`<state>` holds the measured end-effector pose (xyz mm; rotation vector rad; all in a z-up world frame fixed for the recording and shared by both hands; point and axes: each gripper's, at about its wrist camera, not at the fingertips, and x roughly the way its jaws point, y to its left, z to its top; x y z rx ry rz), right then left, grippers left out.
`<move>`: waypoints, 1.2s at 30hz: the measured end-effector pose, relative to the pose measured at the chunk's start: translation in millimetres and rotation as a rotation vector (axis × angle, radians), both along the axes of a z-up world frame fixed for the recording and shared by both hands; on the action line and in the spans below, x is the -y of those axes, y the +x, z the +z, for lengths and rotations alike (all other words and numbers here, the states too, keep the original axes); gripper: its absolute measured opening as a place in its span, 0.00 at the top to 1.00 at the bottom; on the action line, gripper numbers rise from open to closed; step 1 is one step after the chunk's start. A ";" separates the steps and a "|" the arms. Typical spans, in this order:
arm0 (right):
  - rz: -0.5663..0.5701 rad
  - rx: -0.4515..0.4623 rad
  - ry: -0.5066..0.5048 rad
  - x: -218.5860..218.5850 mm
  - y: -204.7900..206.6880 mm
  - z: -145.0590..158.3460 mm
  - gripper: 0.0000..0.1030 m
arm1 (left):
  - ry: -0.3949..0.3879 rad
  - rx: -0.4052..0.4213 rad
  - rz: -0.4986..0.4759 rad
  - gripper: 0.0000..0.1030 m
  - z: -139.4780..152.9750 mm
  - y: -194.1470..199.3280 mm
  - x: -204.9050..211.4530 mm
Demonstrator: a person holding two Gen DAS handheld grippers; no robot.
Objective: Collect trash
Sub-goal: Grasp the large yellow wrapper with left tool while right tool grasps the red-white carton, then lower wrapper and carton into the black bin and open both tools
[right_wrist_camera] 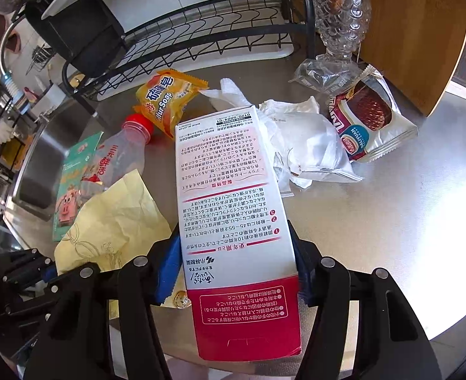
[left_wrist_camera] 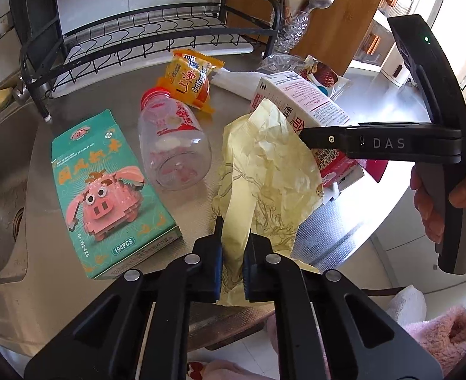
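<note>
Left of the white-and-red carton [right_wrist_camera: 233,209], bottle [right_wrist_camera: 122,155], soap packet [right_wrist_camera: 166,101] and yellow paper [right_wrist_camera: 118,221] crowd the desk [right_wrist_camera: 391,237]; right of it, past crumpled wrappers [right_wrist_camera: 309,145], bare surface lies open.

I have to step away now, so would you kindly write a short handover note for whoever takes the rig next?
Left gripper: shut on the yellow paper bag, which lies on the steel counter.
Right gripper: shut on the red-and-white carton.
On the counter: plastic bottle, soap packet, pig brick-set box, crumpled tissue, snack wrapper.
No bin in view; nothing visibly binned yet.
</note>
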<state>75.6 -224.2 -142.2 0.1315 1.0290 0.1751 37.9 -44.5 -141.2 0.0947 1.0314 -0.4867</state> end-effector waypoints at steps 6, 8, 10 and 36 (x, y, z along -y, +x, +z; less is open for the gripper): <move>-0.004 0.039 -0.006 1.8 -19.6 17.1 0.42 | -0.004 0.029 -0.011 0.95 21.2 -13.1 0.1; -0.007 0.054 -0.003 2.0 -28.4 23.9 0.42 | -0.008 0.044 -0.006 0.95 28.4 -21.1 -2.4; -0.012 0.074 -0.004 2.5 -39.1 31.6 0.42 | -0.014 0.054 -0.001 0.95 35.6 -30.2 -6.6; 0.076 -0.094 0.000 -42.0 -209.8 -18.6 0.42 | 0.049 -0.037 0.089 0.95 5.8 -168.4 -91.1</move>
